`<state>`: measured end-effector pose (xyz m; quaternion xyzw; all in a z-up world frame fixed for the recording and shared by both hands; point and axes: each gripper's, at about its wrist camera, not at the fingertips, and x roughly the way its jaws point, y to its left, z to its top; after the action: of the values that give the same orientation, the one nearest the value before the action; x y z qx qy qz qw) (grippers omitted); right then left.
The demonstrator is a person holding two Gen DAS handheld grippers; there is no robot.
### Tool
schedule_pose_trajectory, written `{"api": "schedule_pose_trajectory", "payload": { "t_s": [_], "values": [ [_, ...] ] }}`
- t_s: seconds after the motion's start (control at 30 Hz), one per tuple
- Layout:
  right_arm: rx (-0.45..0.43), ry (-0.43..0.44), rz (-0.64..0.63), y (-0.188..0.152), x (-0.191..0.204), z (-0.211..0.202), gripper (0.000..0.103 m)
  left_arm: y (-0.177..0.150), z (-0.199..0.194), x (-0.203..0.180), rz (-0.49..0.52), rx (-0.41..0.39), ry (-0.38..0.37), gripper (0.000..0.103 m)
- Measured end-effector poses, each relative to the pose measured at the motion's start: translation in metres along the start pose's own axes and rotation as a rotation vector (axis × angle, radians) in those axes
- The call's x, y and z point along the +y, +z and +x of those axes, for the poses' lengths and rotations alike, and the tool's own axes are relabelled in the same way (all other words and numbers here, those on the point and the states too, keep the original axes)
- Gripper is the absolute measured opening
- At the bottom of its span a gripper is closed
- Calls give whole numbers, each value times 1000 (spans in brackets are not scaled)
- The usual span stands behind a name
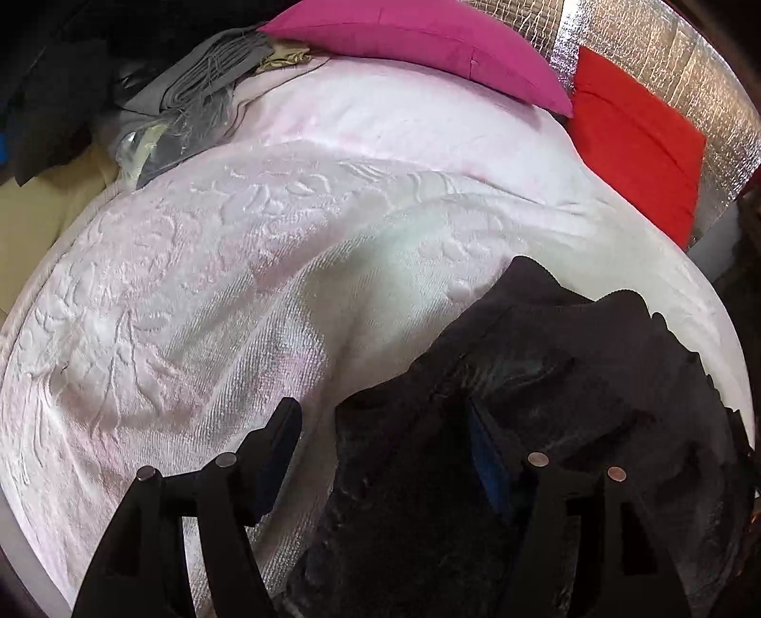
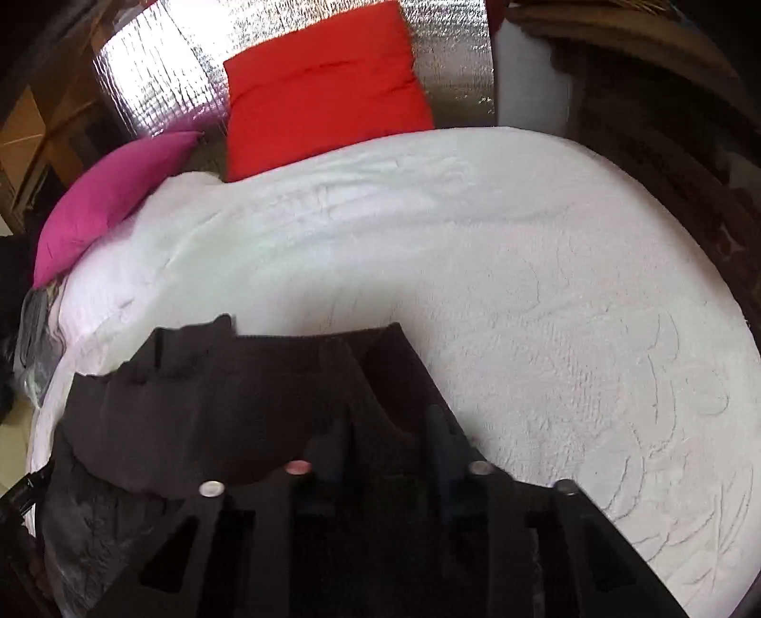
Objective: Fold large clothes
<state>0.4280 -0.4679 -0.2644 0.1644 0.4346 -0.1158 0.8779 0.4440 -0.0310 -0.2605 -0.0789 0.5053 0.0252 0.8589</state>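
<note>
A large black garment [image 1: 547, 380] lies bunched on a white embossed bedspread [image 1: 190, 309]. My left gripper [image 1: 380, 418] is open, its jaws wide apart over the garment's left edge; the right finger [image 1: 485, 451] rests on the black cloth, the left finger [image 1: 280, 437] over the bedspread. In the right wrist view the garment [image 2: 228, 394] spreads ahead and to the left, with a ribbed hem at its far edge. My right gripper [image 2: 387, 432] is down in the dark cloth, jaws a moderate gap apart; whether it pinches the fabric I cannot tell.
A magenta pillow [image 1: 428, 47] and a red pillow [image 1: 632, 142] lie at the head of the bed against a silver foil panel [image 1: 642, 38]. Grey folded cloth [image 1: 204, 81] and dark clothes sit at the far left. The red pillow [image 2: 323, 90] and bedspread [image 2: 547, 285] also show in the right wrist view.
</note>
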Motion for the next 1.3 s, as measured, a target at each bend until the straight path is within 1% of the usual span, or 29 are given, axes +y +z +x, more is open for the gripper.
{"api": "schedule_pose_trajectory", "payload": {
  "t_s": [0.07,0.13,0.17,0.2,0.23,0.27,0.3,0.37,0.4,0.43,0.5,0.53,0.6,0.63,0.7,0.77,0.8,0.83,0.9,1.0,1.03,1.07,1.1,1.13,1.17,1.23,1.27,1.3],
  "values": [
    [-71,-39,25,4,-4,-13,24,-1,-3,0,-8,-25,-4,70],
    [-128,-45,74,8,-11,-24,24,-1,-10,-1,-17,-54,-2,70],
    [-113,-38,96,5,-15,-21,24,-2,-11,-2,-15,-58,1,70],
    [-79,-38,100,2,-16,-13,23,-2,-11,-3,-11,-53,3,70],
    [-12,-40,107,-4,-18,4,24,-3,-11,-2,-10,-41,0,70],
    [5,-21,128,-9,-21,10,25,-3,-10,-1,-14,-27,-6,70],
    [-9,-8,142,-12,-22,6,27,-4,-10,-1,-19,-15,-12,70],
    [-28,60,192,-9,-27,-10,40,-3,-10,3,-36,3,-35,70],
    [-40,76,222,-8,-31,-17,63,-2,-11,5,-41,4,-46,70],
    [-70,97,258,-9,-36,-27,76,-1,-14,7,-43,-1,-60,71],
    [-159,134,302,-10,-39,-50,76,2,-19,9,-49,-13,-90,71],
    [-194,144,309,-14,-40,-64,76,5,-22,13,-64,-16,-125,71],
    [-220,164,308,-20,-41,-81,76,11,-26,16,-88,-22,-162,71],
    [-229,178,309,-24,-40,-88,76,16,-29,16,-90,-41,-168,71],
    [-238,221,323,-35,-39,-99,76,26,-33,9,-63,-62,-158,71],
    [-224,279,332,-46,-33,-102,76,41,-29,-5,-21,-48,-180,71],
    [-195,312,332,-50,-28,-97,76,50,-23,-13,-2,-27,-192,71],
    [-161,340,331,-51,-22,-89,76,60,-14,-21,13,2,-178,71],
    [-105,370,324,-50,-15,-73,76,74,9,-36,45,72,-123,70],
    [-49,357,336,-51,-9,-49,76,83,34,-54,78,150,-116,68],
    [-31,363,348,-49,-10,-42,76,83,40,-61,93,171,-117,65],
    [-14,367,354,-48,-10,-36,76,80,45,-69,123,191,-115,60],
    [-4,354,352,-49,-8,-31,76,78,50,-75,152,207,-106,56],
    [3,339,349,-49,-8,-26,76,76,58,-83,176,224,-83,55],
    [9,333,346,-49,-7,-24,76,75,64,-87,178,231,-69,55],
    [16,339,336,-48,-7,-26,76,75,69,-91,160,227,-79,59],
    [17,329,327,-47,-6,-26,76,75,70,-92,154,234,-88,64],
    [18,319,323,-45,-8,-25,76,74,71,-92,152,240,-96,68]
  ]
}}
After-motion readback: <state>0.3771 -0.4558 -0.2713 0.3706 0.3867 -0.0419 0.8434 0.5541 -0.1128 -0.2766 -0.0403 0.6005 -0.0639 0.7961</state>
